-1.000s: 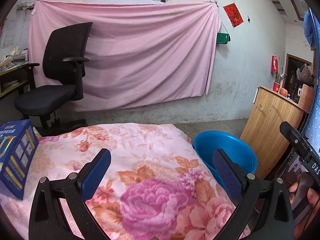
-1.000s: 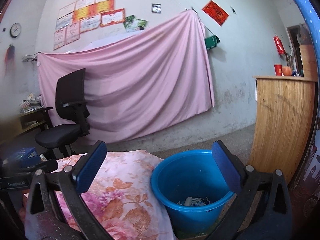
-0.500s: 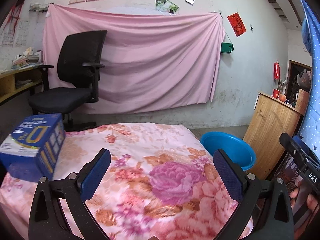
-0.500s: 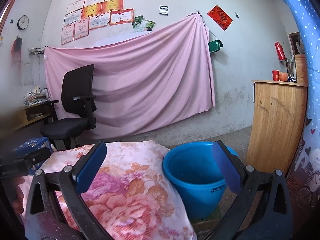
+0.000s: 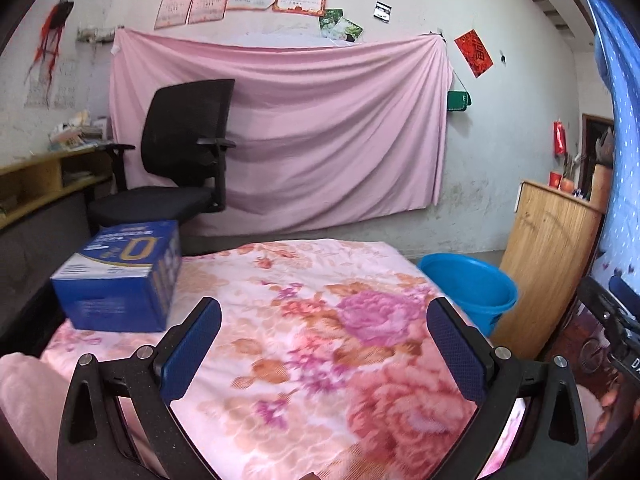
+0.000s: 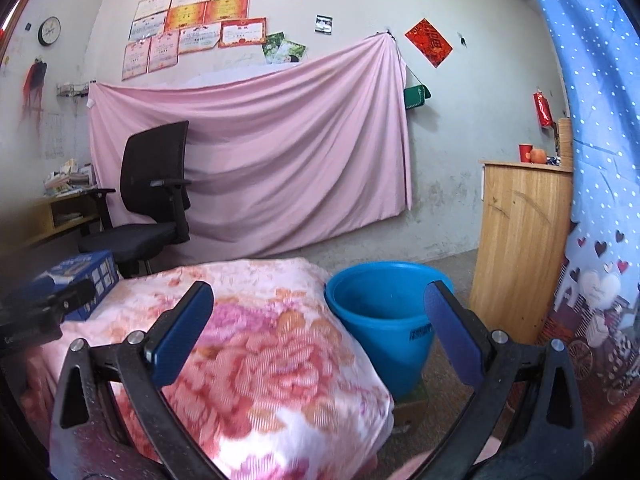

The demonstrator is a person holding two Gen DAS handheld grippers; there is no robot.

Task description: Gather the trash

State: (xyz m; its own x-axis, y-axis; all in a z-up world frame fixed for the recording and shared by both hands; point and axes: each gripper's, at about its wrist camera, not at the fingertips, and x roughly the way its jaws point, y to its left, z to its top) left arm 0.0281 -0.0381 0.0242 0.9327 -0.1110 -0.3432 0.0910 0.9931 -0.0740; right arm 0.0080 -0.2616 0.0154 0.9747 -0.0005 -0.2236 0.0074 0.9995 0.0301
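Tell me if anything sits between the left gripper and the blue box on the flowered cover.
Nothing visible does. The left gripper is open and empty, and the blue box stands ahead to its left on the flowered cover, with only bare cover between them. The blue bucket stands on the opposite side, off the cover's right edge.

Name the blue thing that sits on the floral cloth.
The box: it rests on the cloth's left side, while the bucket stands off its right edge.
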